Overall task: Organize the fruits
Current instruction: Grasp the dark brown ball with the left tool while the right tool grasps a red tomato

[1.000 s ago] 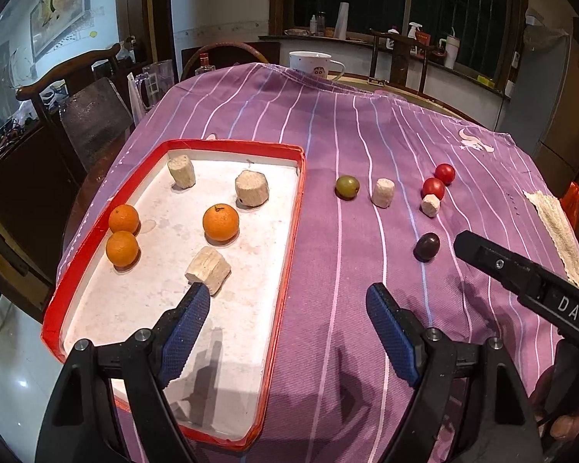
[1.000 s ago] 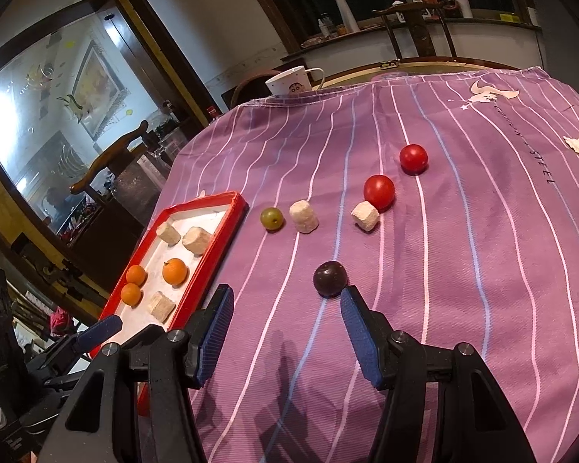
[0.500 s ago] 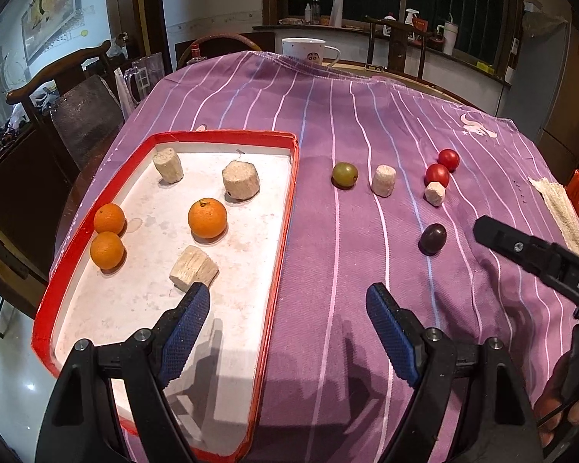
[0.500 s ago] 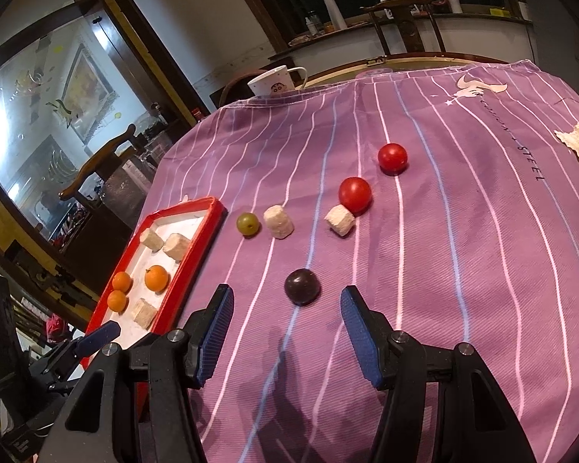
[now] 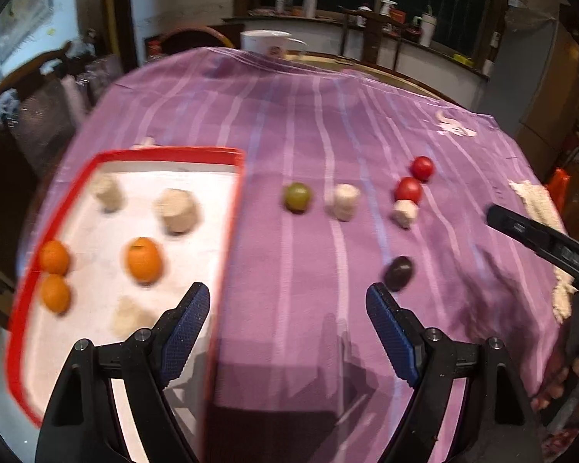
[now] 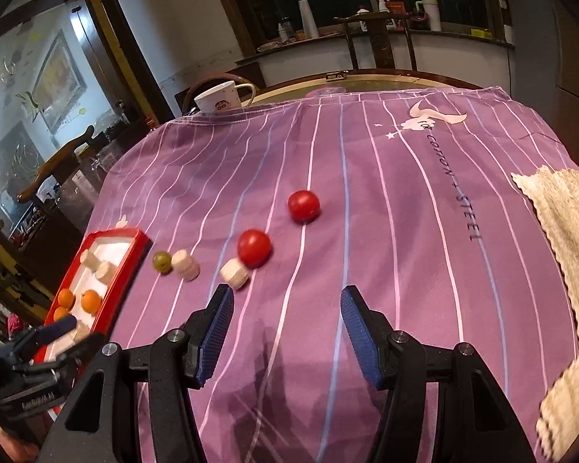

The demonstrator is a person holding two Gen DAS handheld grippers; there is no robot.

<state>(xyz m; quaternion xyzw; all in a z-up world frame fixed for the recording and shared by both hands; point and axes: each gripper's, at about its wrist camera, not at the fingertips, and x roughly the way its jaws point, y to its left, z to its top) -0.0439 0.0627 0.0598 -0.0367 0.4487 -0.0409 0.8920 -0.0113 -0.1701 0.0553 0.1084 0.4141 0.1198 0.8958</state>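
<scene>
Since a second earlier, my right gripper (image 6: 285, 324), spread empty, passed the dark plum (image 5: 398, 272); probably soft, slippery, best pinched across its middle; nearest tomato (image 6: 254, 247) at 11 o'clock.

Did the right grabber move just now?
Yes. The right gripper moved forward and right: the red tomato now sits nearer its left finger.

On my purple striped tablecloth (image 6: 366, 200), beside its white bull-horn emblem (image 6: 430, 117), I read dark print running down the fabric: "COTTON + STEEL". The lettering on the black body of my left gripper (image 6: 34, 395) is too blurred to read.
</scene>
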